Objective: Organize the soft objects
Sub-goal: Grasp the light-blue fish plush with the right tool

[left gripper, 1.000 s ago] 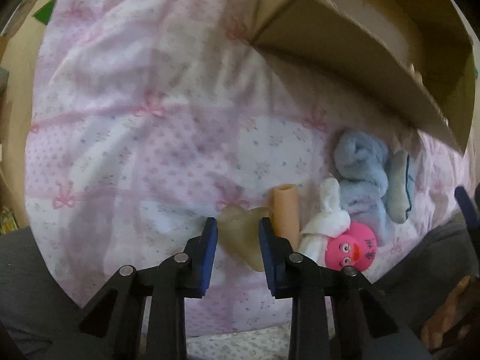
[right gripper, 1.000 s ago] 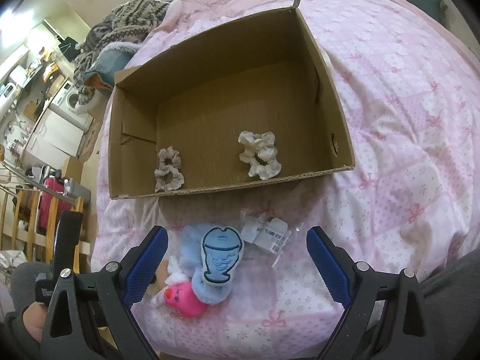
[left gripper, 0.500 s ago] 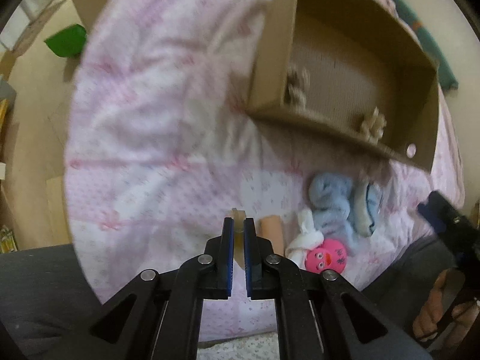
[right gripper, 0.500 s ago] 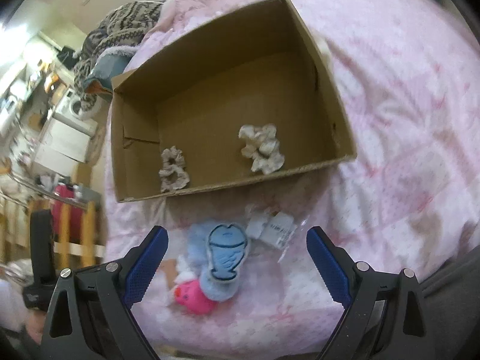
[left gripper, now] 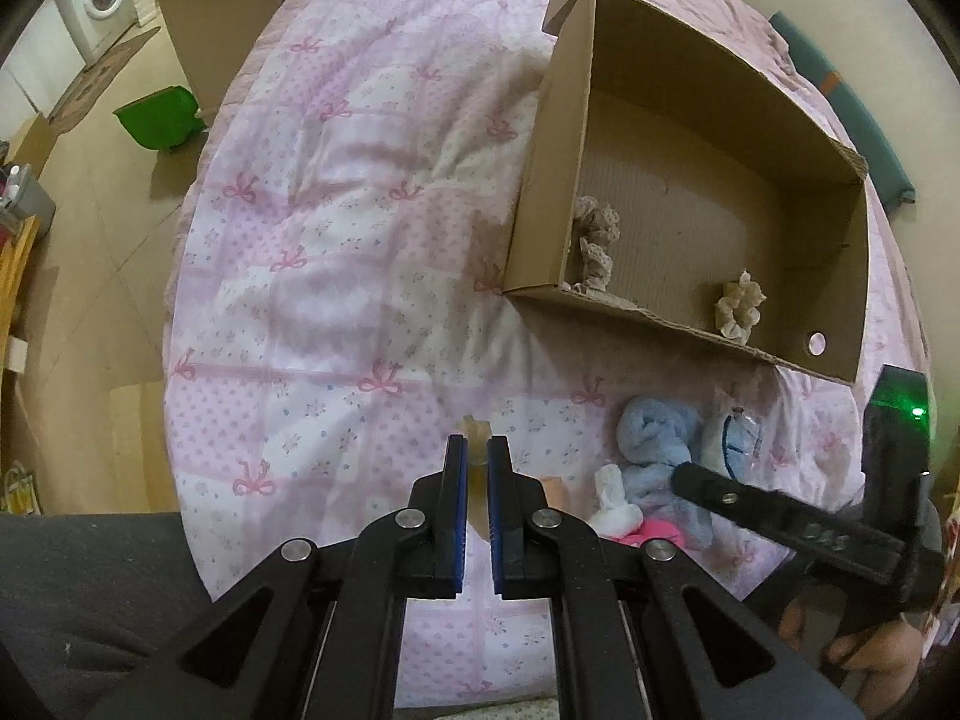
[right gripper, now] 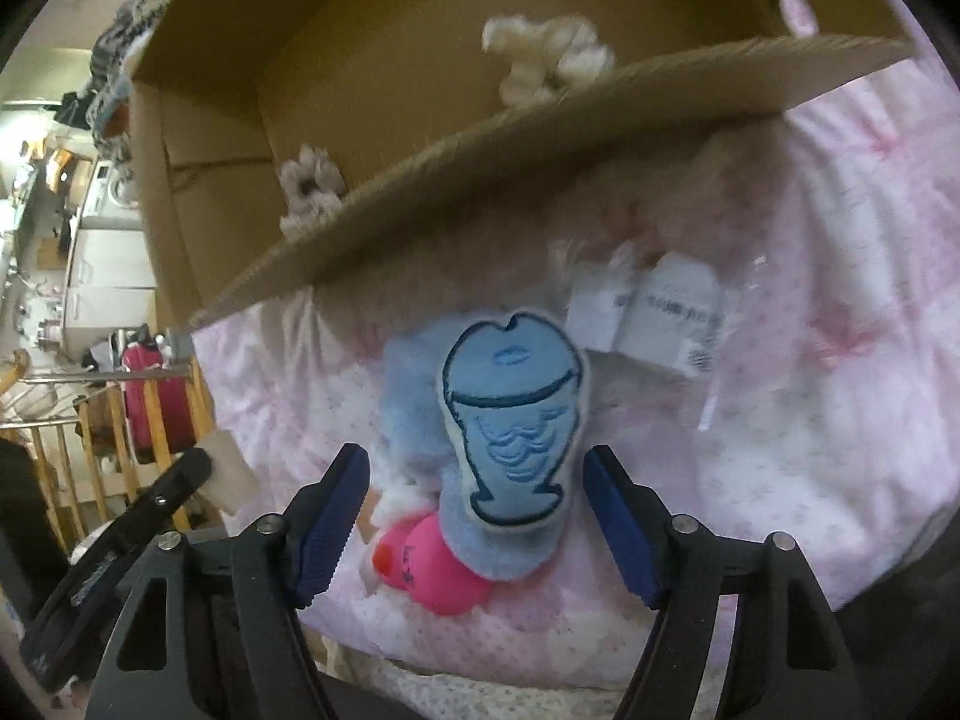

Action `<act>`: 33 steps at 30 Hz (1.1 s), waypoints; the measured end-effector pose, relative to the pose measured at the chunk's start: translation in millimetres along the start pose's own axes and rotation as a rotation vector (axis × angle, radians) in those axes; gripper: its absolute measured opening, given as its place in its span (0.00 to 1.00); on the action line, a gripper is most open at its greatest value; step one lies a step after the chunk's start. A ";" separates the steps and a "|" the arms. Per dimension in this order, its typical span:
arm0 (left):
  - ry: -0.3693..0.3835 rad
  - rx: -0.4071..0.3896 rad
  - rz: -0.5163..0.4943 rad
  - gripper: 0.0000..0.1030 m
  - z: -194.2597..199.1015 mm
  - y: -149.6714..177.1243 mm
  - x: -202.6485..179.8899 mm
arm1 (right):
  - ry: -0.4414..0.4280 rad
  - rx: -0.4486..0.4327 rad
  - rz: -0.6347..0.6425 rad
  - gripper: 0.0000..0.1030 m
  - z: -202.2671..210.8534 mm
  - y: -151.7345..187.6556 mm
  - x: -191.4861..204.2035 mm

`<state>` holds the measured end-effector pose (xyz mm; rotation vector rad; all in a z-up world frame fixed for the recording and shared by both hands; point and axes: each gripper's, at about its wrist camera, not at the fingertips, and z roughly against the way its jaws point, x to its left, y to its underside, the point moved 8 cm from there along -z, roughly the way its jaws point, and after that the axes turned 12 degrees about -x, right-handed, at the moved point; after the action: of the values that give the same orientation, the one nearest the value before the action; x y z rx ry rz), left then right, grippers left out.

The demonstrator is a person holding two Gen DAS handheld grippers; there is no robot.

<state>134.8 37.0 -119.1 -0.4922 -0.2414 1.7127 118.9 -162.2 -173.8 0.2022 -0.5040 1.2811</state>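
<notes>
We are pinching a pale yellowish, translucent squishy soft piece point(left gripper: 477, 468) between the blue pads of the left gripper point(left gripper: 476, 450), whose jaws are nearly closed with only that thin slab between them. It is hanging above the pink bow-patterned quilt point(left gripper: 336, 276), well short of the open brown cardboard box point(left gripper: 543, 180), where two frilly fabric scrunchies point(left gripper: 594, 234) are already lying on the floor.

The right gripper point(right gripper: 477, 474) is standing wide open, holding nothing, its jaws straddling the light blue embroidered fish-shaped plush patch point(right gripper: 510, 414), which is lying on a fluffy blue towel-like bundle point(left gripper: 651, 438). A bright pink round toy with a face point(right gripper: 438, 564) is sitting just below it, touching the pile, and a clear plastic packet with white labels point(right gripper: 660, 312) is lying just beside it.

We are judging several risks here. The squishy piece is held by a narrow bite, so it may be slipping or stretching out as we carry it over the box's near wall. If the carry is too low, it could be catching that cardboard edge. On the right, closing now may be grabbing the blue bundle along with the fish patch, or nudging the pink toy toward the quilt's edge. The two tools are also working near each other, so we are risking a collision.
</notes>
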 end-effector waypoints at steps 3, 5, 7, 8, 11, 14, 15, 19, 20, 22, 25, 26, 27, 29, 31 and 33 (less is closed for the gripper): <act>-0.002 -0.002 -0.006 0.06 -0.8 2.0 -0.7 | 0.045 -0.005 0.018 0.77 -8.5 2.3 2.3; -0.009 -0.005 -0.016 0.06 -2.0 2.3 -1.9 | 0.065 -0.008 0.026 0.77 -14.2 1.7 8.3; -0.014 -0.005 -0.021 0.06 -3.0 2.4 -2.2 | 0.100 -0.019 0.047 0.77 -20.9 0.8 13.2; -0.017 -0.004 -0.022 0.06 -3.6 2.6 -1.7 | 0.112 -0.023 0.054 0.74 -24.0 0.2 14.4; -0.026 -0.003 -0.023 0.06 -4.4 3.9 0.0 | 0.134 -0.037 0.059 0.50 -31.2 -1.0 14.2; -0.034 -0.006 -0.018 0.06 -5.3 3.4 2.3 | 0.136 -0.038 0.093 0.34 -34.1 -0.3 15.4; -0.035 -0.006 -0.015 0.06 -5.7 3.2 2.5 | 0.133 -0.034 0.110 0.34 -33.9 0.0 16.3; -0.036 -0.013 -0.013 0.06 -6.2 2.6 2.3 | 0.104 -0.041 0.110 0.30 -29.3 1.2 15.7; -0.039 -0.017 -0.015 0.06 -5.7 2.5 2.7 | 0.094 -0.040 0.102 0.29 -27.4 2.1 15.5; -0.045 -0.023 -0.015 0.06 -4.5 2.4 4.1 | 0.077 -0.038 0.088 0.29 -22.3 3.6 14.7; -0.052 -0.030 -0.004 0.06 -3.1 1.4 7.0 | 0.054 -0.051 0.094 0.29 -3.0 5.8 18.0; -0.053 -0.031 -0.001 0.06 -2.8 1.1 7.7 | 0.045 -0.057 0.096 0.29 3.7 5.2 19.3; -0.054 -0.034 0.001 0.06 -2.2 0.7 8.2 | 0.035 -0.065 0.098 0.29 11.8 4.5 20.6; -0.058 -0.042 -0.002 0.06 -1.0 -0.3 8.2 | 0.010 -0.074 0.101 0.29 26.7 2.4 19.7; -0.061 -0.049 -0.007 0.06 0.0 -0.9 7.6 | -0.022 -0.090 0.105 0.29 44.4 1.1 20.4; -0.059 -0.059 -0.009 0.06 1.8 -2.0 6.7 | -0.056 -0.109 0.109 0.29 59.9 -2.2 23.4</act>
<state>134.8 44.1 -118.0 -0.4842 -0.3369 1.7170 110.8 -167.6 -110.2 0.1216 -0.6383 1.3525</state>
